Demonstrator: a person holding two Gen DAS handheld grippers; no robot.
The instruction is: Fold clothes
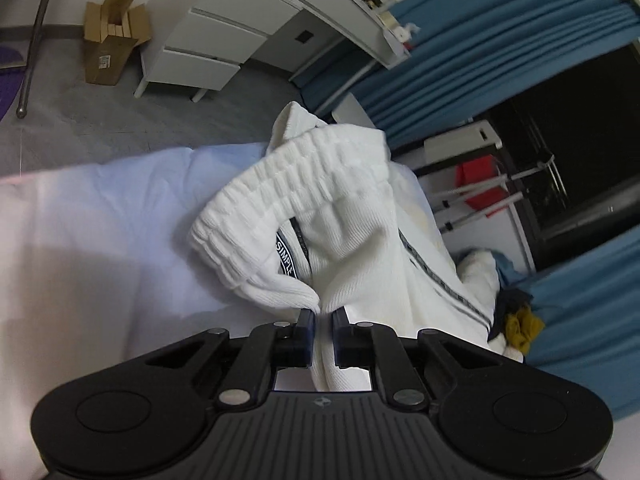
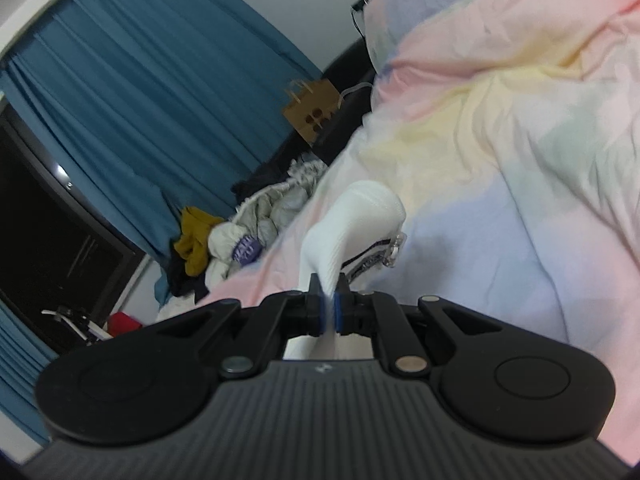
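A white ribbed knit garment with dark striped trim hangs lifted above the pastel bedsheet. My left gripper is shut on a fold of it, the cloth bunched between the pads and draping away toward the right. In the right wrist view, my right gripper is shut on another part of the white garment, which rises from the jaws over the bed. A clear tag and dark printed trim hang from the cloth by the right jaw.
A white drawer desk and a cardboard box stand on the grey floor. Blue curtains frame a dark window. A pile of clothes lies at the bed's edge, with a drying rack nearby.
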